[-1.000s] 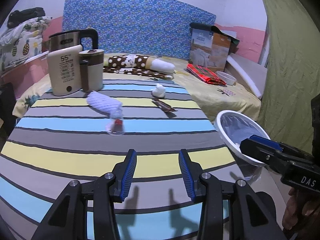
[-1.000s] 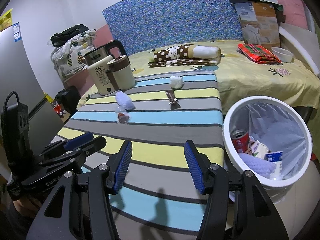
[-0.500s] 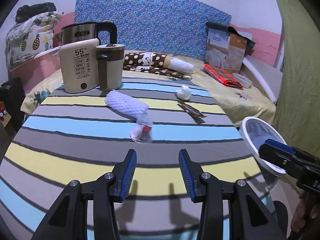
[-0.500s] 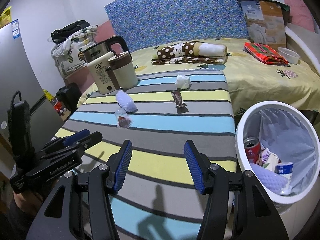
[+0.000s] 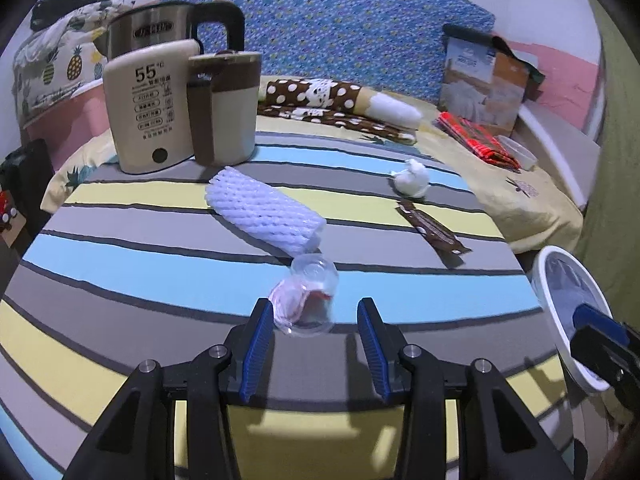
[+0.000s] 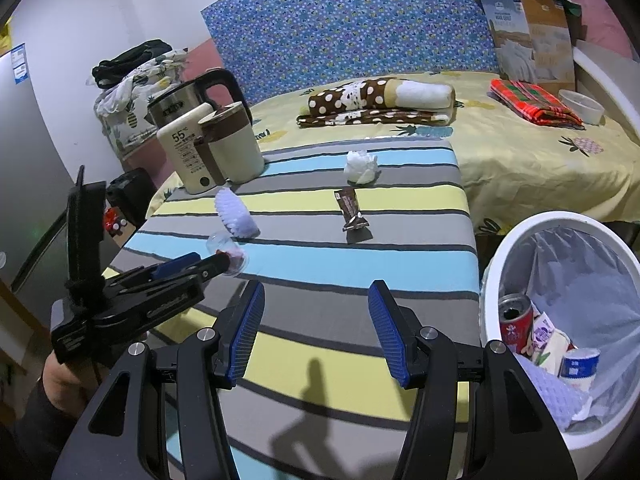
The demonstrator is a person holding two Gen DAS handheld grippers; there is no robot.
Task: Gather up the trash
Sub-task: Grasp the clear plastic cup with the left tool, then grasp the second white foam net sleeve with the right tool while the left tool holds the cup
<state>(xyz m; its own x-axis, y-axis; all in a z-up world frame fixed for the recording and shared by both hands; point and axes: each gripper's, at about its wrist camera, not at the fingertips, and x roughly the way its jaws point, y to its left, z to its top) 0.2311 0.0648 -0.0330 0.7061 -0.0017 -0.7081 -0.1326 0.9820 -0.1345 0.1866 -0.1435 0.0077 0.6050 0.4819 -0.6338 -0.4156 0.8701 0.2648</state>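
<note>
My left gripper point(image 5: 316, 320) has closed in on the clear plastic cup point(image 5: 306, 300) lying on its side on the striped worktop point(image 5: 120, 264), which a second ago sat well ahead of it; the cup now lies at the tips of the blue fingers point(image 5: 258, 338), which stand apart and press on nothing. From the right wrist view the left gripper point(image 6: 224, 262) reaches right up to the cup point(image 6: 228, 250). That puts the first pickup within reach: I judge the next step to be easing a little further forward so the cup sits between the fingers, then squeezing lightly, since thin plastic like this may buckle or skid away. My right gripper point(image 6: 316, 328) hangs empty, fingers apart, over the near edge of the worktop beside the white bin point(image 6: 516, 240), which already holds a can and cartons. Still to collect on the worktop: the white foam net sleeve point(image 5: 266, 212) just behind the cup, the brown wrapper point(image 5: 432, 230) and the crumpled tissue point(image 5: 412, 178).
</note>
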